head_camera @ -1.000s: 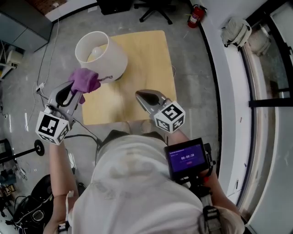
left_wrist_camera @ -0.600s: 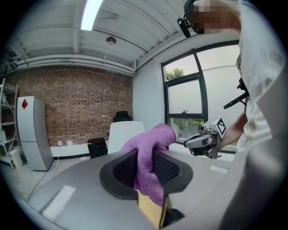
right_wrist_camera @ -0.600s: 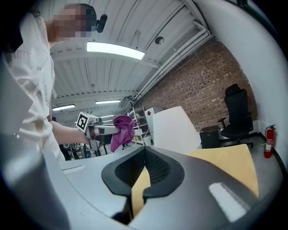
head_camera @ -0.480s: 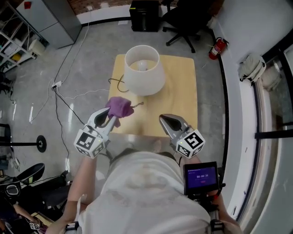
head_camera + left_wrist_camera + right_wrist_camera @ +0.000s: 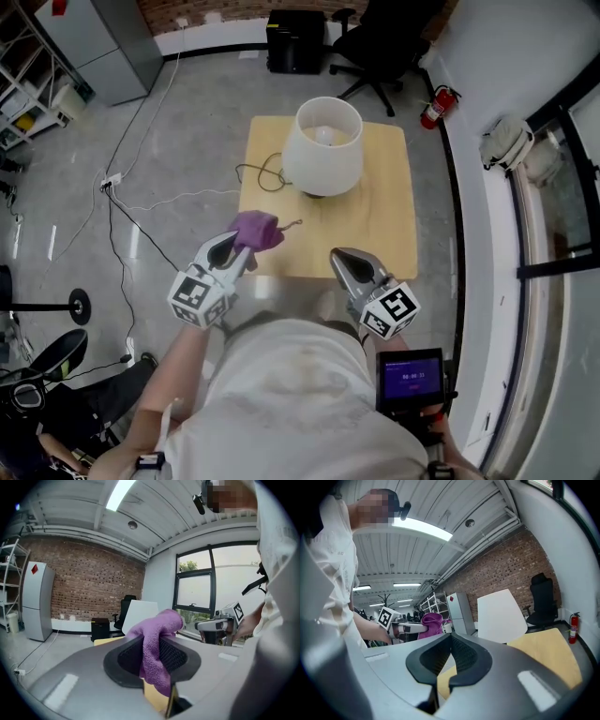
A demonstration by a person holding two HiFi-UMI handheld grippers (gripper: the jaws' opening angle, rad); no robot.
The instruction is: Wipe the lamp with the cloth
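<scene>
A white lamp [image 5: 323, 146] with a wide shade stands at the far part of a small wooden table [image 5: 380, 234]; its dark cord [image 5: 262, 174] trails off the table's left side. My left gripper [image 5: 236, 249] is shut on a purple cloth [image 5: 258, 230], held above the table's near left corner, short of the lamp. In the left gripper view the cloth [image 5: 157, 641] bunches between the jaws, with the lamp shade [image 5: 138, 614] behind it. My right gripper [image 5: 343, 262] hovers over the table's near edge, jaws together and empty. The lamp shade [image 5: 500, 616] shows ahead in the right gripper view.
A black office chair [image 5: 380, 42] and a black box [image 5: 294, 39] stand beyond the table. A red fire extinguisher [image 5: 434, 105] leans at the right wall. Cables [image 5: 141, 211] run over the grey floor at left. Shelving [image 5: 28, 56] stands at far left.
The person has stepped back and both grippers have drawn away from the lamp toward the table's near edge. The cloth has stayed in the left gripper, which sank and rolled.
</scene>
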